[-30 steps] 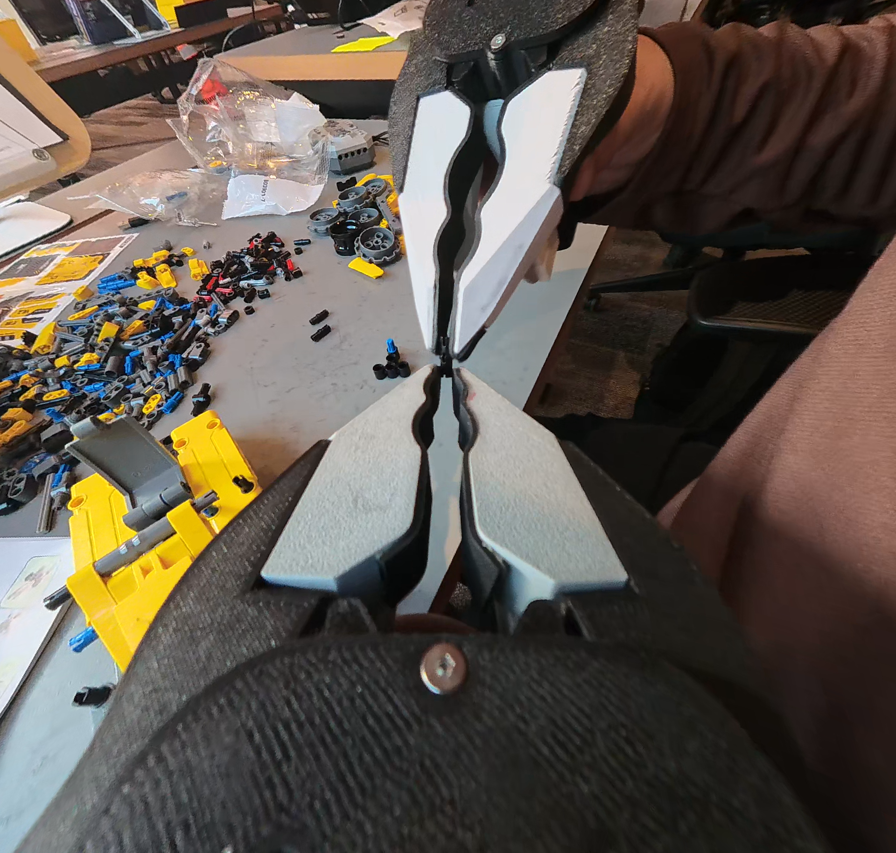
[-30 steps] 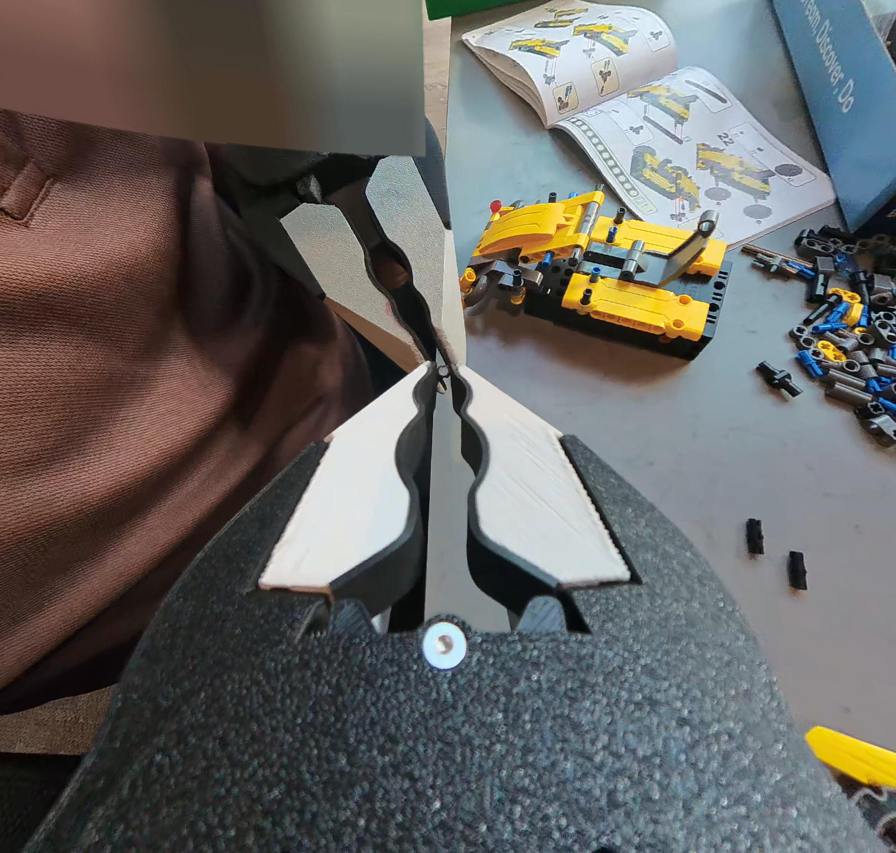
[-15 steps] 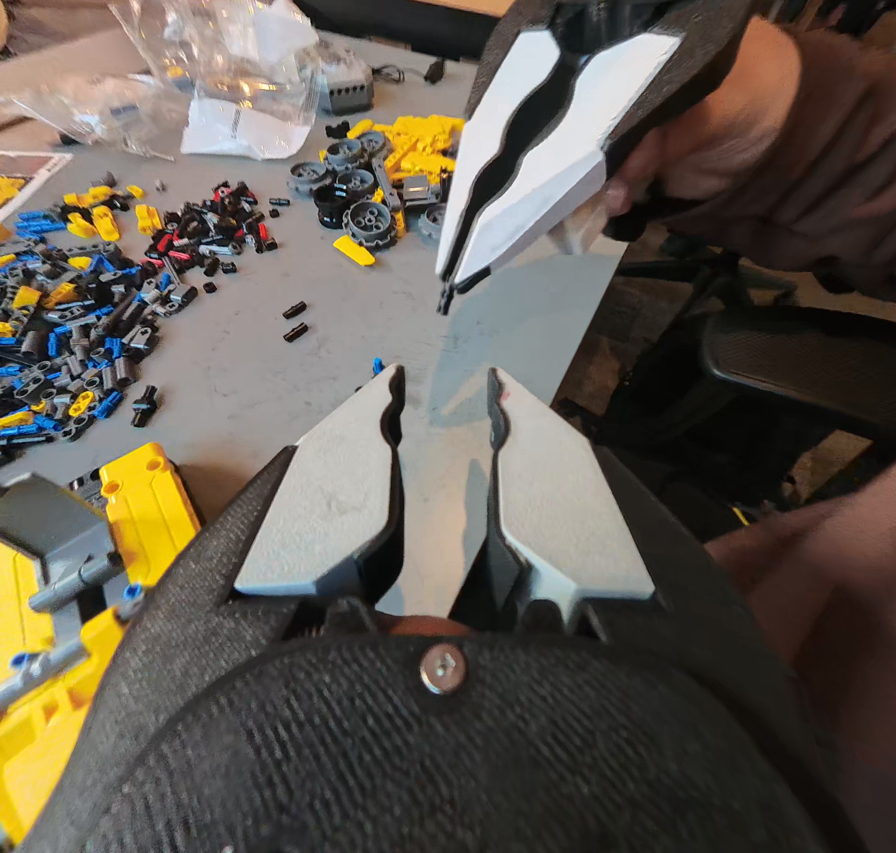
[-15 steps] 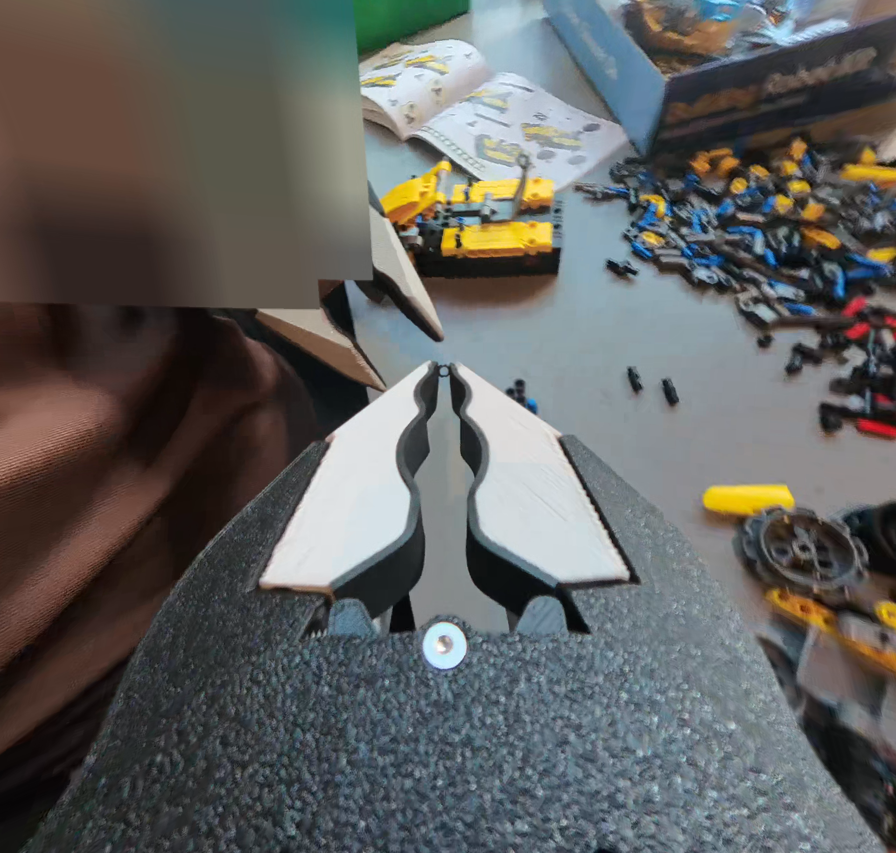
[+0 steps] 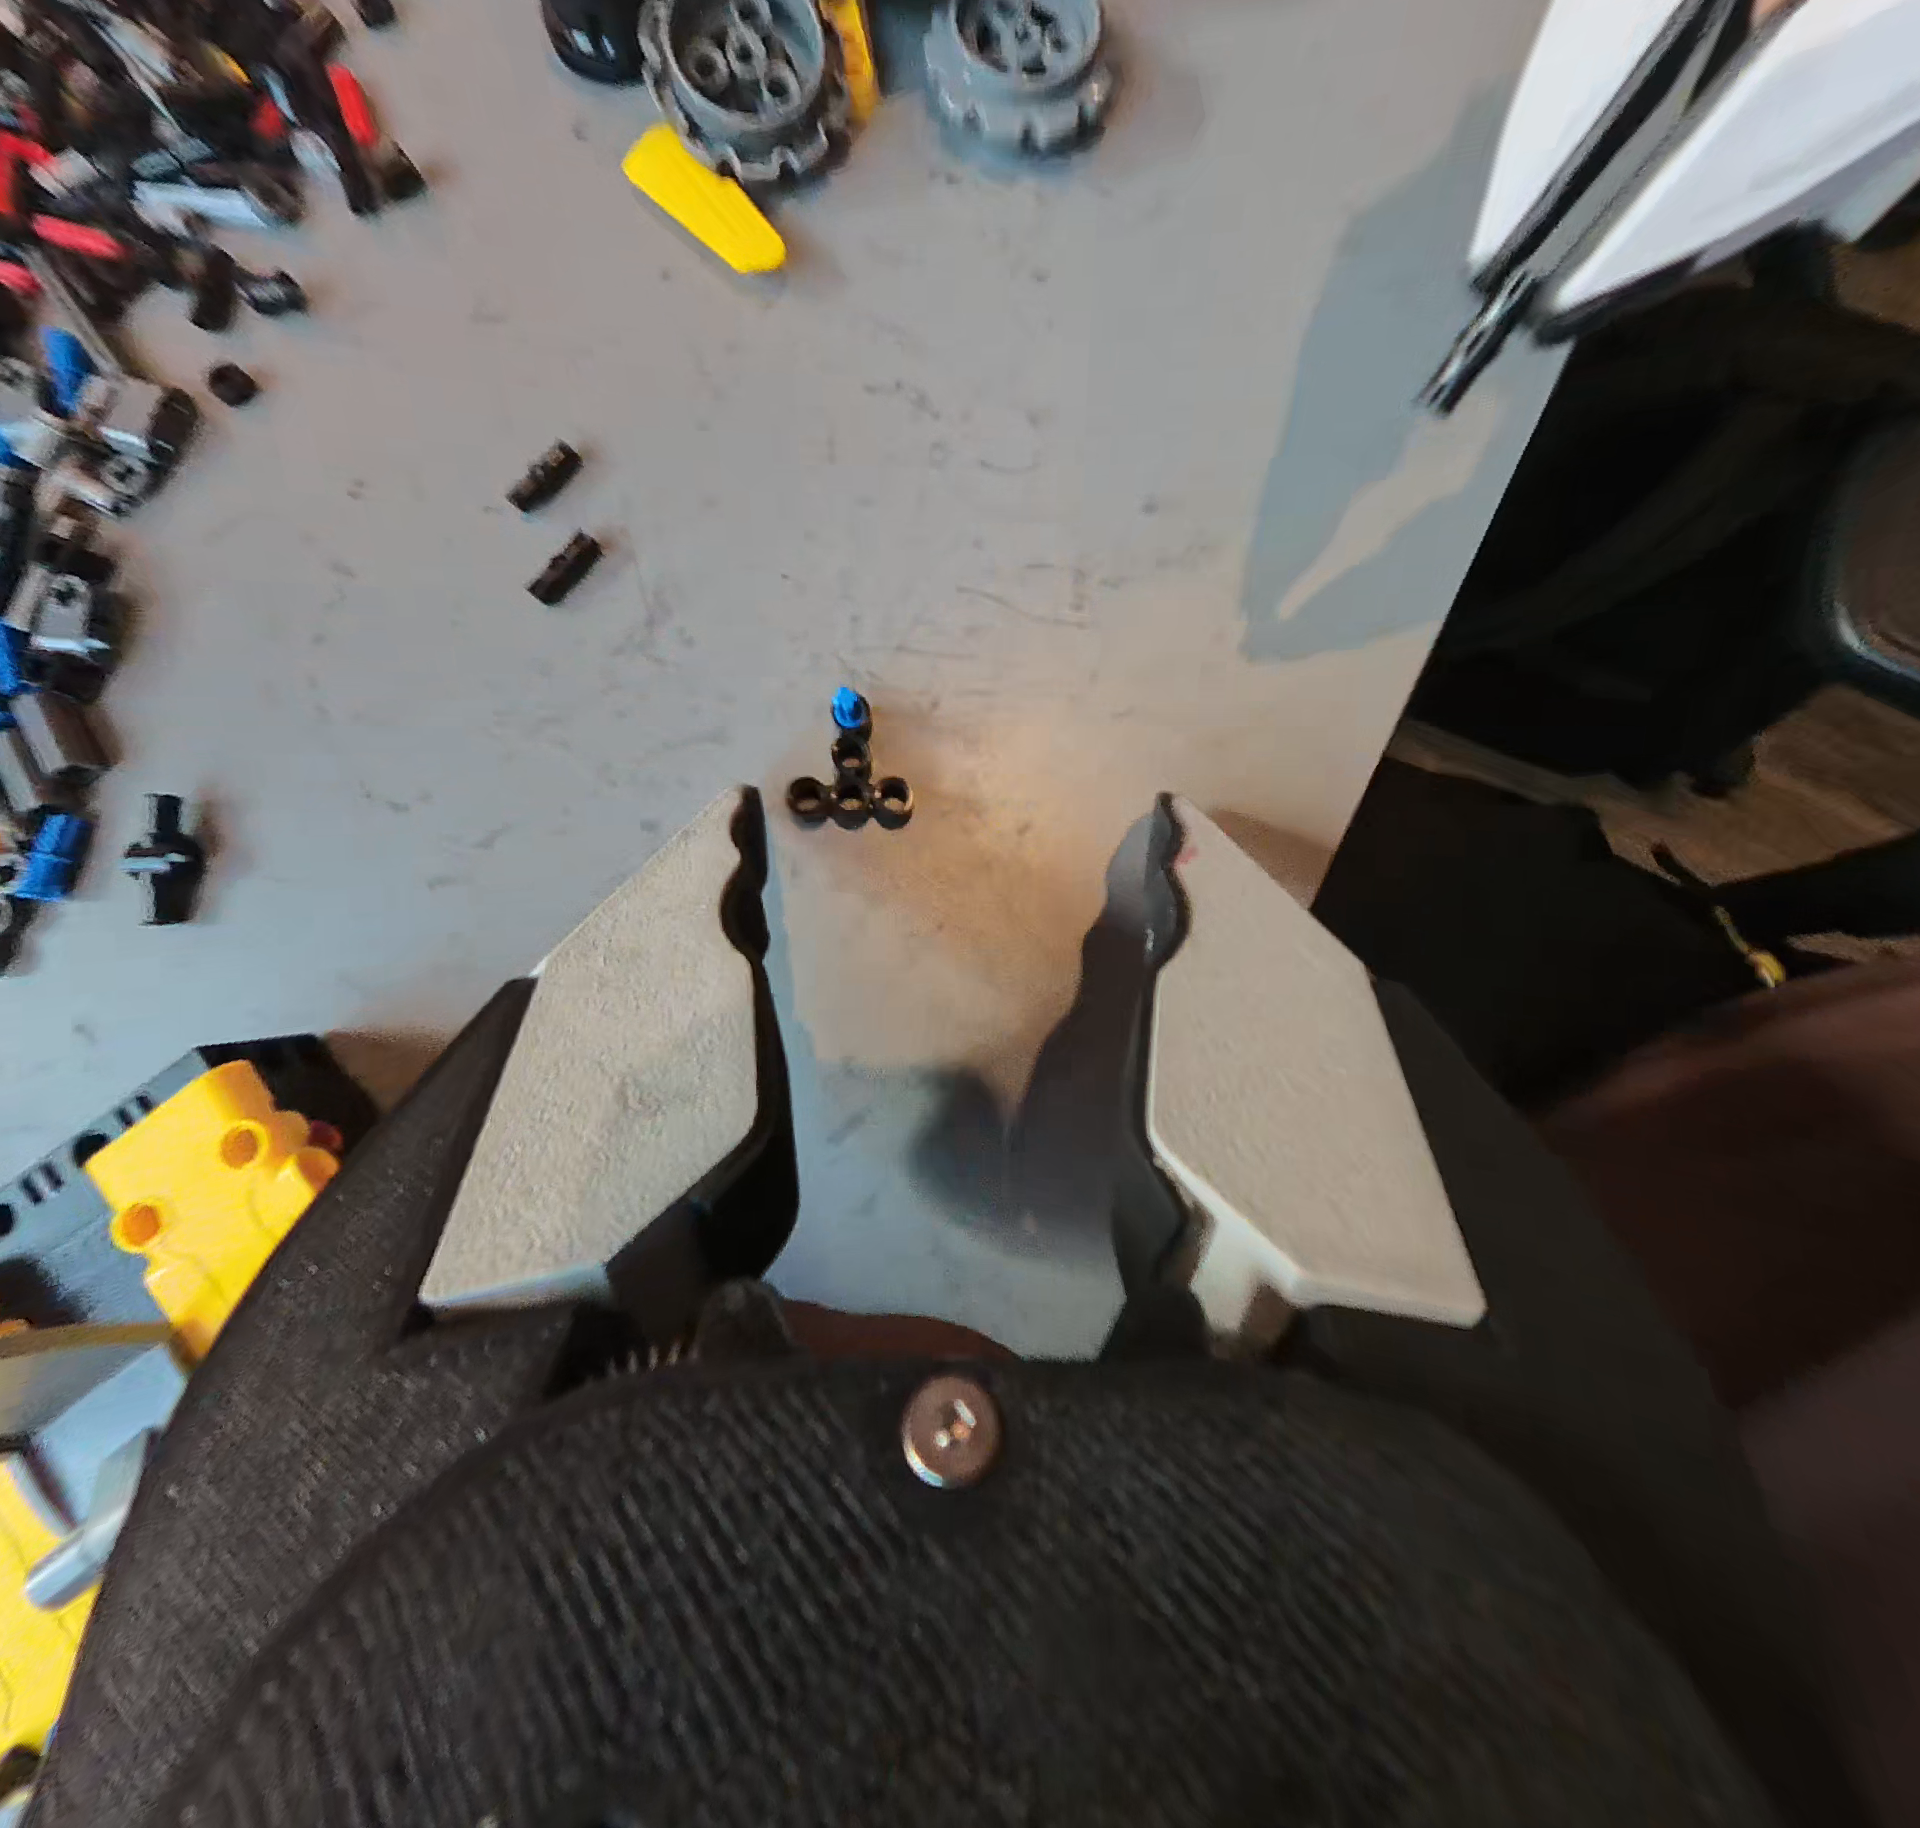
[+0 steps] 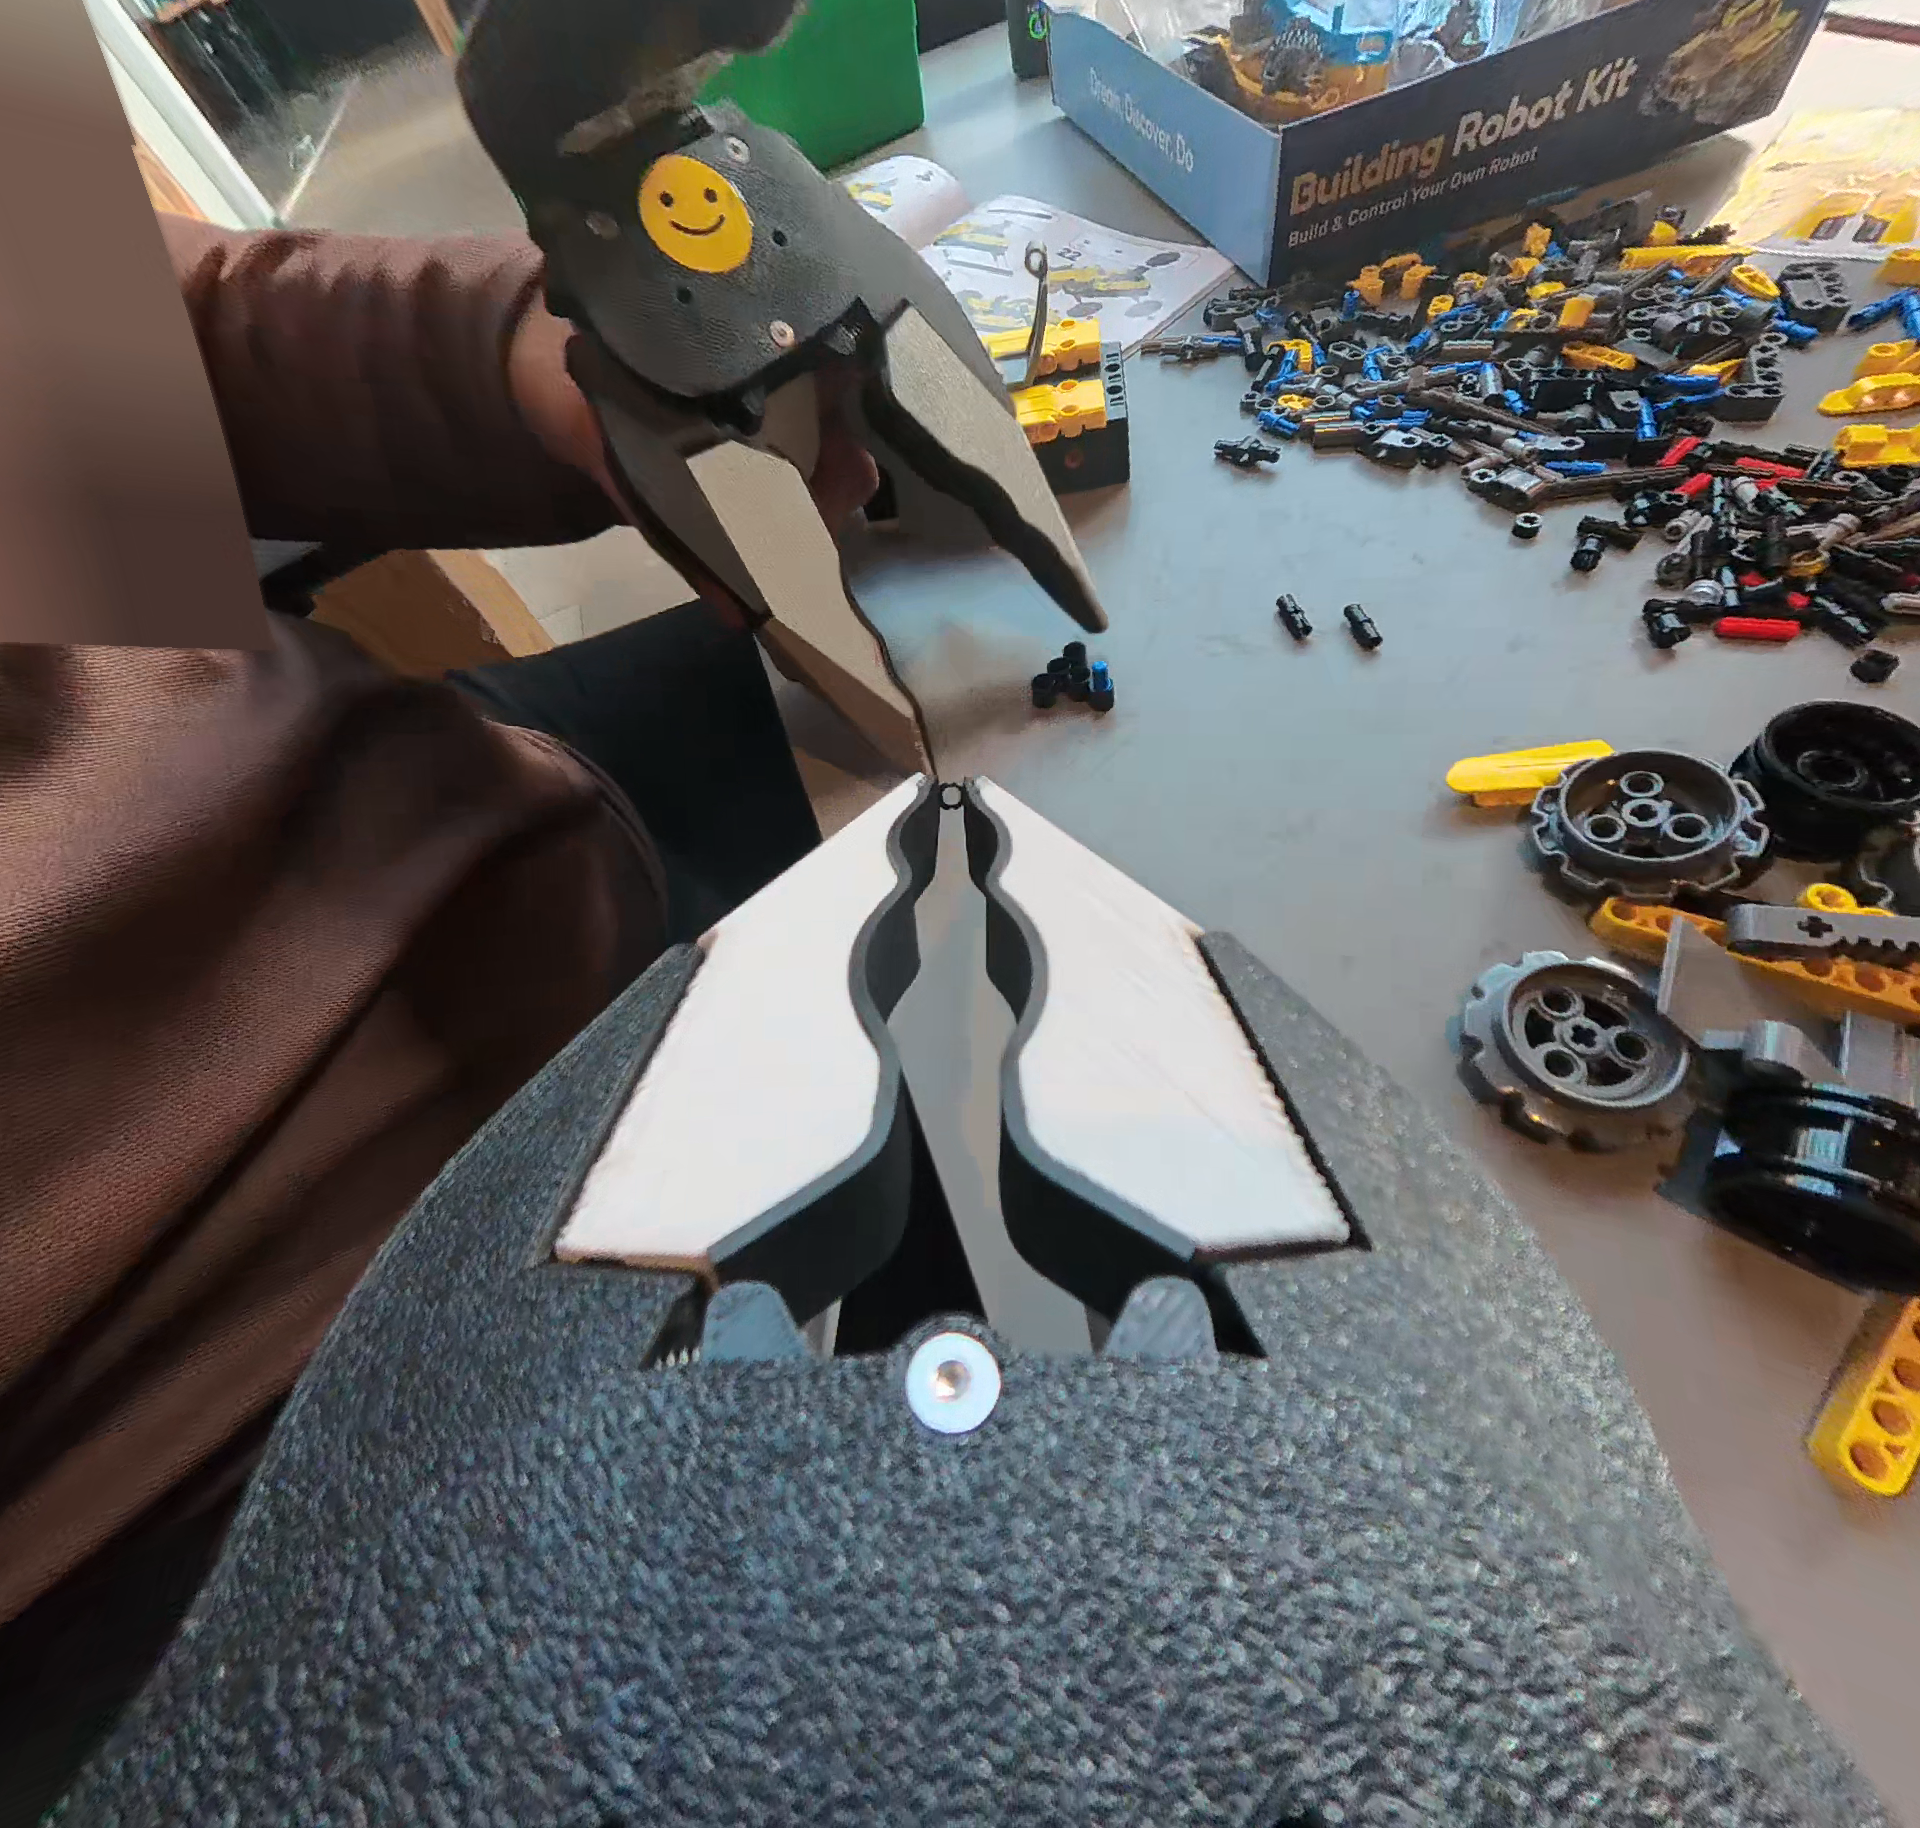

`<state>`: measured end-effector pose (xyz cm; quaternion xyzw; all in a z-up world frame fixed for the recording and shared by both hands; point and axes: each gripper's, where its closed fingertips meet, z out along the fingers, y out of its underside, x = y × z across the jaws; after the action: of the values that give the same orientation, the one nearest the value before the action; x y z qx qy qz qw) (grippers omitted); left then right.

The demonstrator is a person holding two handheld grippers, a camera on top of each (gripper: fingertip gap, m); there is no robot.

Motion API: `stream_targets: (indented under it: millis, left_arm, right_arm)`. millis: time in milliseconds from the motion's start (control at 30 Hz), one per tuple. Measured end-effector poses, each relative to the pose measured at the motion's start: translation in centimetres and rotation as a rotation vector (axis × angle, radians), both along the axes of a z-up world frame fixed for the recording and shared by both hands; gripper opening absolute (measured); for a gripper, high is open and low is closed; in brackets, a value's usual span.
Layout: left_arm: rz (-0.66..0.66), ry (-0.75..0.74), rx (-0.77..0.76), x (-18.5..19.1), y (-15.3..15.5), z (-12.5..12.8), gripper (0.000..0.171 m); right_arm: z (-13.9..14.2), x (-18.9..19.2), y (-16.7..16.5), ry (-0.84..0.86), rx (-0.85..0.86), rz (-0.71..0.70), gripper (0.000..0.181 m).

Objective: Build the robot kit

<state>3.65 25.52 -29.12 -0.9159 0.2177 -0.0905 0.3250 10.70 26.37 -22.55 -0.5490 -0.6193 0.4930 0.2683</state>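
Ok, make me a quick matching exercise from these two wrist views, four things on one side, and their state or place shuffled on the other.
Things:
1. left gripper
2. right gripper
3. black T-shaped piece
4. yellow wedge piece

States or places:
A. lies beside a grey toothed wheel
B. shut on a small black ring
C. open, empty
D. on the grey table, just ahead of the open fingertips, a blue pin at its far end

Pairs: 1-C, 2-B, 3-D, 4-A
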Motion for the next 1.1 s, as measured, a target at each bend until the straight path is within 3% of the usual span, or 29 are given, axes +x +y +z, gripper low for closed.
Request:
stream_targets:
  millis: [133, 233, 367, 500, 700, 833, 967, 1100]
  left_arm:
    - [-0.017, 0.016, -0.045, 0.9, -1.0, -0.2, 0.071]
    - [-0.056, -0.073, -0.038, 3.4, -2.3, 0.7, 0.065]
    - [-0.032, -0.102, 0.076, 3.7, -1.0, 1.9, 0.047]
    - [0.088, -0.06, -0.012, 1.1, -0.7, 1.0, 0.049]
    - [0.026, -0.134, -0.019, 3.5, 0.0, 0.3, 0.047]
    - [-0.003, -0.181, 0.054, 4.9, 0.8, 1.6, 0.041]
    - [0.081, -0.051, 0.1, 1.6, 1.0, 1.5, 0.039]
    - [0.051, 0.052, 0.104, 0.8, 1.9, 0.7, 0.036]
  right_arm:
    - [0.3, 1.2, 0.3, 0.033, -0.004, -0.007, 0.001]
    - [0.2, 2.0, 0.6, 0.047, -0.008, -0.017, 0.001]
    - [-0.4, 2.5, 1.0, 0.04, -0.031, -0.038, 0.001]
    - [-0.7, 2.4, 0.6, 0.025, -0.036, -0.036, 0.001]
    - [-0.8, 1.8, 0.6, 0.02, -0.033, -0.037, 0.001]
    - [-1.3, 0.8, 1.3, -0.017, -0.05, -0.053, 0.0]
    - [-1.5, -0.4, 1.9, -0.038, -0.035, -0.025, 0.001]
    - [-1.7, -2.1, 2.3, -0.084, 0.038, 0.054, 0.001]
